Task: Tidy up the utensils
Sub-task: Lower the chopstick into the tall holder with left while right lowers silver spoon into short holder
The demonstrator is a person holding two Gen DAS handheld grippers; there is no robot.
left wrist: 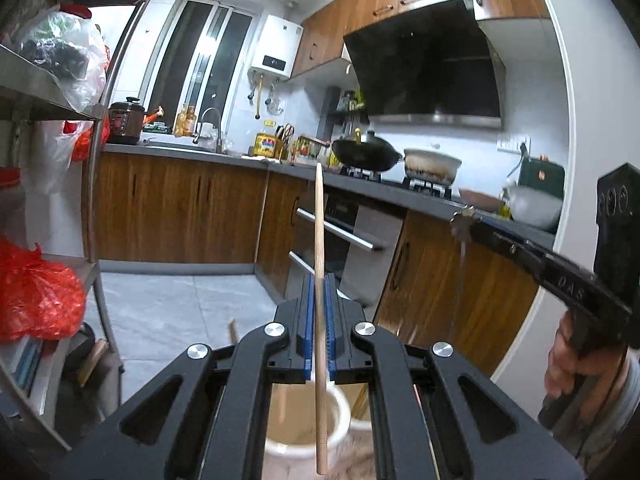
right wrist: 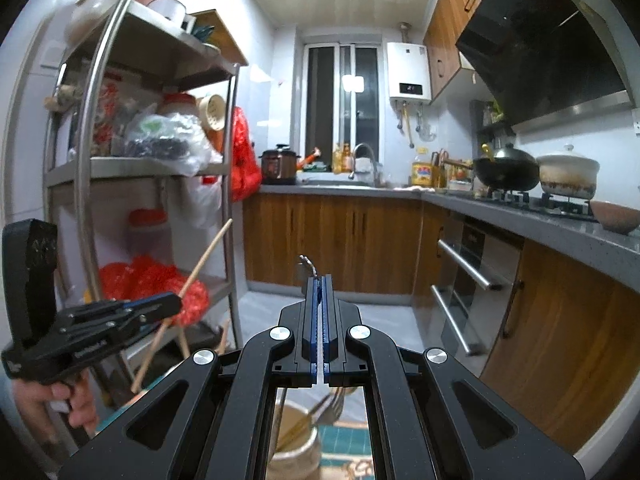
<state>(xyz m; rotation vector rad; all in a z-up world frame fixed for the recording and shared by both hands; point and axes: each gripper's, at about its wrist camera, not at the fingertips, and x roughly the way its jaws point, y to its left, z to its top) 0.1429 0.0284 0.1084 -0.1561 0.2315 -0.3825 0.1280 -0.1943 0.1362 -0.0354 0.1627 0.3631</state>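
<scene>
Chopstick (left wrist: pixel 320 264) upright above cup rim (left wrist: pixel 340 404)

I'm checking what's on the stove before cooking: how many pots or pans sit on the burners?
2: a black wok on the burner nearer the sink, and a white lidded pot on the burner beside it, farther from the sink. No other cookware shows on the hob.

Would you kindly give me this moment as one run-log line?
left gripper: shut on wooden chopstick | right gripper: shut on metal utensil | both above white holder
</scene>
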